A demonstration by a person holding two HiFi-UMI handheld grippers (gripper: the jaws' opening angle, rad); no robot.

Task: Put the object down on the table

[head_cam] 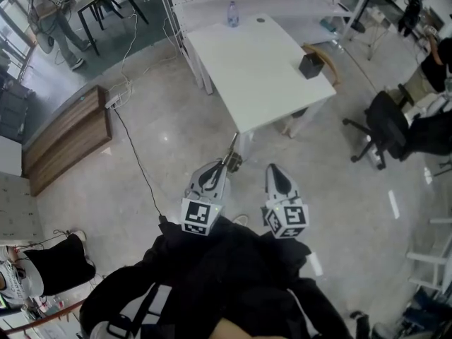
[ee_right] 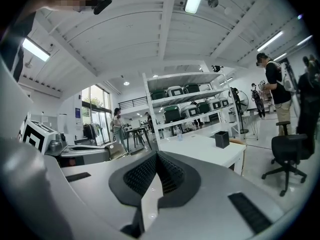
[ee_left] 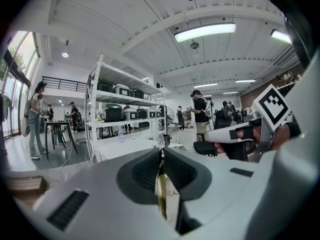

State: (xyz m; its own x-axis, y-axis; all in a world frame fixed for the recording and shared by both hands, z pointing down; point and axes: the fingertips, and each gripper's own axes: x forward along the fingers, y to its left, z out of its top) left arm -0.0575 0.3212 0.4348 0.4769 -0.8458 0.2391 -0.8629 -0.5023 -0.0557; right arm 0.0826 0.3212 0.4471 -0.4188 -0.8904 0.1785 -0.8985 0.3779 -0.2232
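Note:
My left gripper (head_cam: 224,162) is shut on a thin, flat, yellowish object (ee_left: 160,186), seen edge-on between the pads in the left gripper view. In the head view its slim end (head_cam: 232,145) sticks out past the jaws toward the white table (head_cam: 247,69). The gripper hangs over the floor just short of the table's near corner. My right gripper (head_cam: 272,168) is beside it at the same height, its jaws shut with nothing between them (ee_right: 156,155). The table (ee_right: 210,148) lies ahead of both.
On the table stand a black box (head_cam: 311,66) near the right edge and a water bottle (head_cam: 232,13) at the far end. A black office chair (head_cam: 385,129) is to the right and a wooden bench (head_cam: 67,136) to the left. A cable (head_cam: 138,161) crosses the floor. Shelving (ee_left: 120,109) stands behind the table.

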